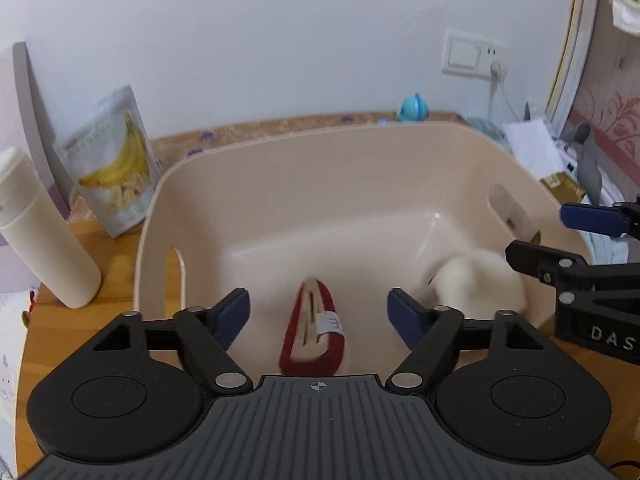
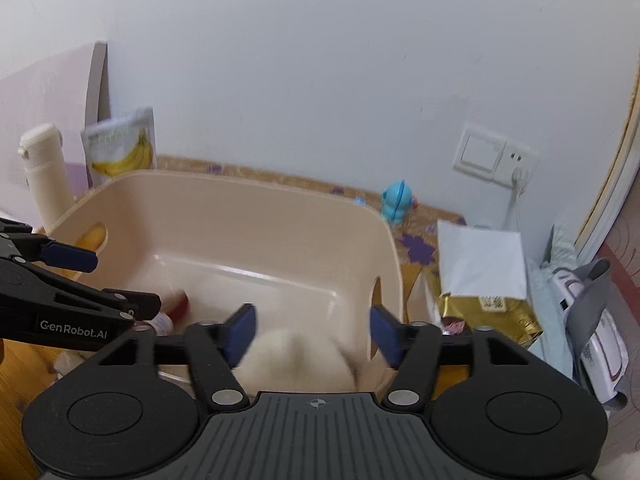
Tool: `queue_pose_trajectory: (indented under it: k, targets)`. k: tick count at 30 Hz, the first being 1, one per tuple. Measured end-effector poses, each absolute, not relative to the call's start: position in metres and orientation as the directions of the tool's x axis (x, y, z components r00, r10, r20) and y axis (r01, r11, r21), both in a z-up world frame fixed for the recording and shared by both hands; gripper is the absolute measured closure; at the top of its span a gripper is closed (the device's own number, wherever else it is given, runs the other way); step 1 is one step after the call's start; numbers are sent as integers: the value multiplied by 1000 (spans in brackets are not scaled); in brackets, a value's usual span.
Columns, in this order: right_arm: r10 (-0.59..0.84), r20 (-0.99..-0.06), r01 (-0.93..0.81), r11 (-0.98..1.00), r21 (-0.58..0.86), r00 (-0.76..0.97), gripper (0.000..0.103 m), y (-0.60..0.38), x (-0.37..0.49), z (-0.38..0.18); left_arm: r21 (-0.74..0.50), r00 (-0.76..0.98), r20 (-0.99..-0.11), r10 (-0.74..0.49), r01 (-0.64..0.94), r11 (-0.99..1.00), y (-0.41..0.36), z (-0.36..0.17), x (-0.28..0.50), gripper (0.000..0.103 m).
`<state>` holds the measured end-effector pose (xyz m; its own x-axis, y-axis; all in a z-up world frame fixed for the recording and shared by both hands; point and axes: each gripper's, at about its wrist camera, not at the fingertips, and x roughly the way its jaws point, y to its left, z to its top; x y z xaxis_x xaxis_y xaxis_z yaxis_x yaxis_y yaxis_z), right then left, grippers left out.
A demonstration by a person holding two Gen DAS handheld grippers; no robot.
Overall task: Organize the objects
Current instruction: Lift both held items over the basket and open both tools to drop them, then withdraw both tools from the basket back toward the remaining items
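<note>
A beige plastic bin (image 1: 320, 136) (image 2: 240, 180) stands on the wooden table. Inside it, near the front wall, lies a red pouch-like item (image 1: 312, 332) (image 2: 180, 304) with a white label, blurred. A white fluffy object (image 1: 480, 288) (image 2: 296, 360) rests in the bin's right front corner, also blurred. My left gripper (image 1: 318, 312) (image 2: 108, 280) hovers open over the red item, touching nothing. Over the fluffy object my right gripper (image 2: 314, 330) (image 1: 560, 240) is open too, its blue pads (image 2: 242, 332) apart and empty.
A banana-chip pouch (image 1: 114, 160) and a cream bottle (image 1: 44, 232) stand left of the bin. Behind it is a blue toy (image 2: 396, 202). White paper (image 2: 480, 260), a gold packet (image 2: 488, 312) and a grey-strapped bag (image 2: 592, 320) crowd the right side.
</note>
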<state>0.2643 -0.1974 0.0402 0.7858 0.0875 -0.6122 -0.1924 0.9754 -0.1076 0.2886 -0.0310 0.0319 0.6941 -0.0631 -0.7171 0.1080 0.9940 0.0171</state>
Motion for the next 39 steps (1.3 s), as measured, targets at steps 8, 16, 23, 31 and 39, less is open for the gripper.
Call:
queue_pose_trajectory:
  k: [8, 16, 23, 31, 39]
  targets:
    - [127, -534, -201, 976, -84, 836, 0, -205, 233, 65, 67, 766, -641, -37, 104, 992, -35, 56, 253, 18]
    - [127, -509, -203, 974, -98, 852, 0, -210, 202, 76, 73, 794, -606, -44, 111, 991, -38, 70, 216, 17]
    - [125, -528, -208, 973, -99, 840, 0, -213, 185, 71, 50, 798, -600, -55, 106, 993, -32, 71, 189, 17]
    - [131, -555, -209, 975, -80, 821, 0, -219, 164, 56, 52, 787, -614, -52, 106, 993, -25, 62, 165, 17]
    - [124, -614, -217, 973, -79, 779, 0, -224, 155, 29, 41, 749, -660, -58, 114, 993, -23, 40, 149, 17]
